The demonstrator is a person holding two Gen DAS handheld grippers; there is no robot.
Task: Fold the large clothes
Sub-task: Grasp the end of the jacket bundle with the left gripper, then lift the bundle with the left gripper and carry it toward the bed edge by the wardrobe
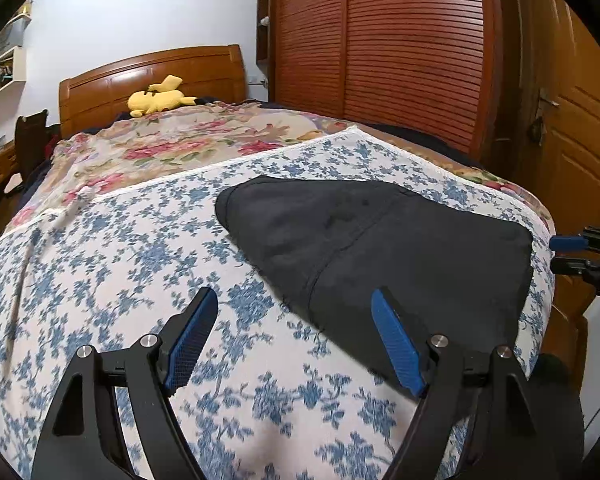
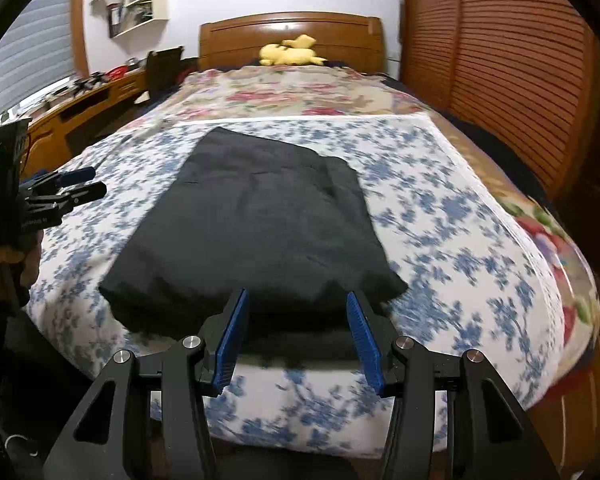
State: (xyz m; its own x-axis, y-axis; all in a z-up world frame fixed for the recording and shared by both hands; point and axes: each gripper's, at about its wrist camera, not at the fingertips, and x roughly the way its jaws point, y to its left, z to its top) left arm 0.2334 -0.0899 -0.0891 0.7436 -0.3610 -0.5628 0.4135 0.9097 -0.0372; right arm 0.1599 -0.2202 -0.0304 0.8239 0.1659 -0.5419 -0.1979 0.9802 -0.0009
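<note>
On bed (image 2: 480,216), near edge: black garment (image 2: 260,220) folded. My left gripper (image 1: 292,336), right gripper (image 2: 296,332) both released, empty. Risk: careless pinch drags top layer, undoes fold.

Our grippers, left (image 1: 294,338) and right (image 2: 297,334), are black angular frames with silver screws. Our fingers (image 1: 396,344) carry ribbed blue pads (image 2: 231,344). Bare skin shows on our left hand (image 2: 8,268).

Right gripper (image 1: 580,256) cut off by frame edge in left view, so grip state unclear. Blue-flowered sheet (image 2: 460,216) blurred on right side; shelf items (image 2: 136,4) too small to ID.
</note>
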